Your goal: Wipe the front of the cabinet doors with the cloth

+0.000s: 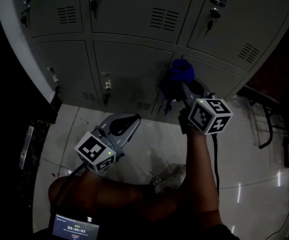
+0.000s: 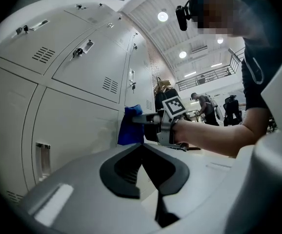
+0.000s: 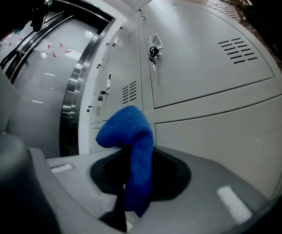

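The right tool (image 3: 135,182) is clenched on the blue cloth (image 3: 130,130), which bulges above its jaws and hangs between them; in the head view that cloth (image 1: 181,70) sits right of centre in the upper frame, at the face of the lower grey cabinet doors (image 1: 129,66), contact unclear; the left tool (image 2: 143,165) is clenched on nothing, lower left of centre over the pale floor (image 1: 154,144).

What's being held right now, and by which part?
The right claw is shut on the blue cloth, pinched around its middle, with a bunched end poking out in front. The left claw is shut and holds nothing.
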`<state>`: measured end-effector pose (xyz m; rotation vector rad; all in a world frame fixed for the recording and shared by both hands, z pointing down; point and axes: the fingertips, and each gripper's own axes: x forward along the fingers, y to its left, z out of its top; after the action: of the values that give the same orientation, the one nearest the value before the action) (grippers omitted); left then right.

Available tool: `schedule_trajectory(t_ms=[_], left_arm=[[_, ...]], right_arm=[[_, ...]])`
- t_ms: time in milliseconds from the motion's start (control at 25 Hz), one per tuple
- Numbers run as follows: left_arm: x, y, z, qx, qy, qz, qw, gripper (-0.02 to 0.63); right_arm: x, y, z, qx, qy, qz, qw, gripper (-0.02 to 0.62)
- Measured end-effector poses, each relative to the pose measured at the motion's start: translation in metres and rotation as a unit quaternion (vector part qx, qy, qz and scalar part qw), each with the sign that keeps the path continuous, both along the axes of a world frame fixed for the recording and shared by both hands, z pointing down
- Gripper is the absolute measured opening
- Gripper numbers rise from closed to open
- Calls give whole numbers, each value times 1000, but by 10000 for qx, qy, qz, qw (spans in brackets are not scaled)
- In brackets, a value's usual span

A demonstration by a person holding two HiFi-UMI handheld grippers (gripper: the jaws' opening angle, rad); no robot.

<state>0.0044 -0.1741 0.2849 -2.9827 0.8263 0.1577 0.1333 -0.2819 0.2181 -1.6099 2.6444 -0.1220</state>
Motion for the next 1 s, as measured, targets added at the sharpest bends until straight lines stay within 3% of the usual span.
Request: schedule_trajectory(t_ms=[360, 1000], left_arm=[[1, -4, 7, -87, 9, 51, 9999, 6], [8, 7, 20, -163, -157, 165, 9996, 6]], right_arm=[[32, -28, -1, 11, 95, 427, 9990, 74], [136, -9, 0, 19, -14, 1365, 9906, 74]])
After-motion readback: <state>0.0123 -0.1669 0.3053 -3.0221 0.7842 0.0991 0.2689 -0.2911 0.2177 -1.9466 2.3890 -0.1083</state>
